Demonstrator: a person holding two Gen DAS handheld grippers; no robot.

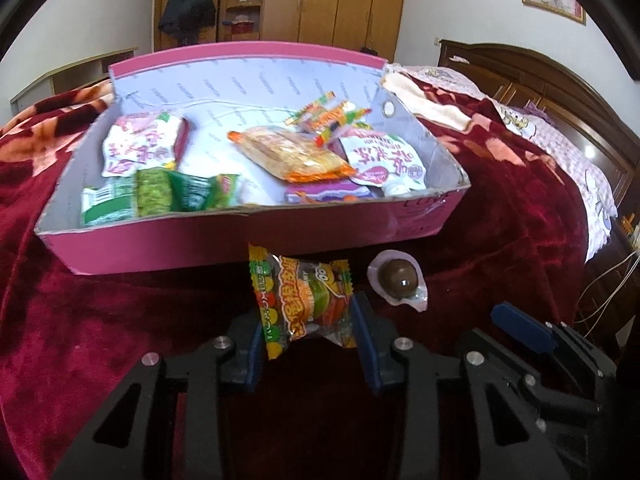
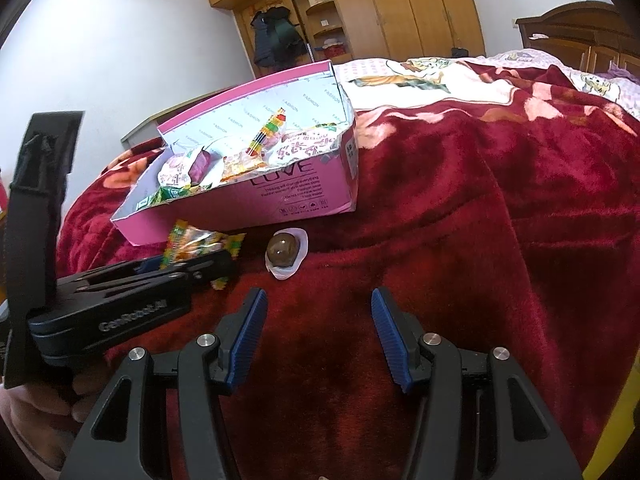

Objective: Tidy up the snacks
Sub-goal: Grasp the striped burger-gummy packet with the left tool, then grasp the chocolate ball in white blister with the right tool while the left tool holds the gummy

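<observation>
Judging by the pink cardboard box (image 1: pixel 256 236) at frame centre, already stocked with crinkly packets, most sorting is done. A glossy gummy packet (image 1: pixel 304 300) is clamped in the left gripper (image 1: pixel 308 320) below it; a round chocolate ball (image 1: pixel 398 276) remains on the plush blanket (image 1: pixel 500 220). The right gripper (image 2: pixel 318 312) is held apart, empty.

You see white walls (image 2: pixel 120 40), a wooden wardrobe (image 1: pixel 344 0) with open shelves (image 1: pixel 244 0), a dark headboard (image 1: pixel 540 76), and a bed under a red blanket (image 2: pixel 460 220)
</observation>
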